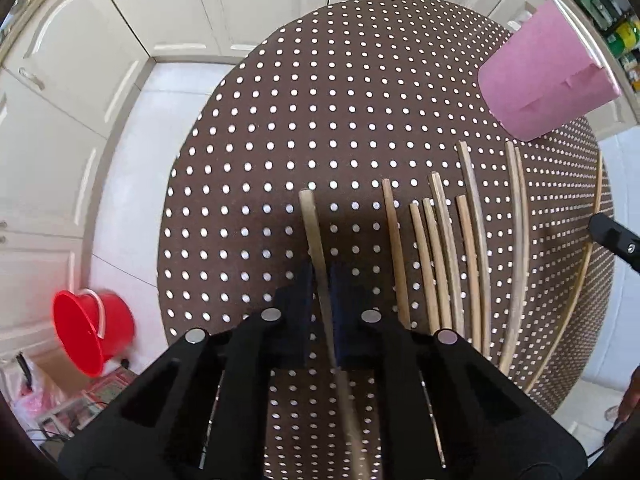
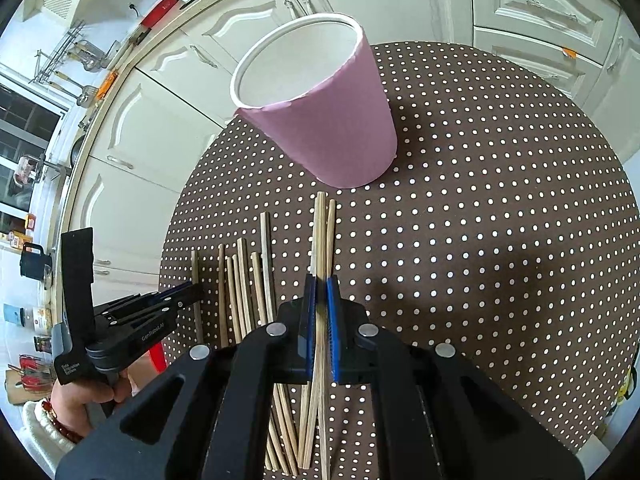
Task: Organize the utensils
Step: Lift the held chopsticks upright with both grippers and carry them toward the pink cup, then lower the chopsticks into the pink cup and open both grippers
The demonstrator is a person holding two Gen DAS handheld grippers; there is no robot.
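On a round table covered in brown cloth with white dots, the left gripper was clenched on a single chopstick, its tip pointing toward 12 o'clock. In the left wrist view the other chopsticks lay side by side at 3 o'clock of it, reaching nearly to the table's right edge, and open cloth stretched from 9 to 12 o'clock up to the far rim. The pink cup stood at 2 o'clock, near that rim. In the right wrist view the right gripper grasped a pair of chopsticks whose tips ended just short of the cup at 12 o'clock, with broad bare cloth from 1 to 4 o'clock. A red bucket sat on the floor beyond the table's left edge.
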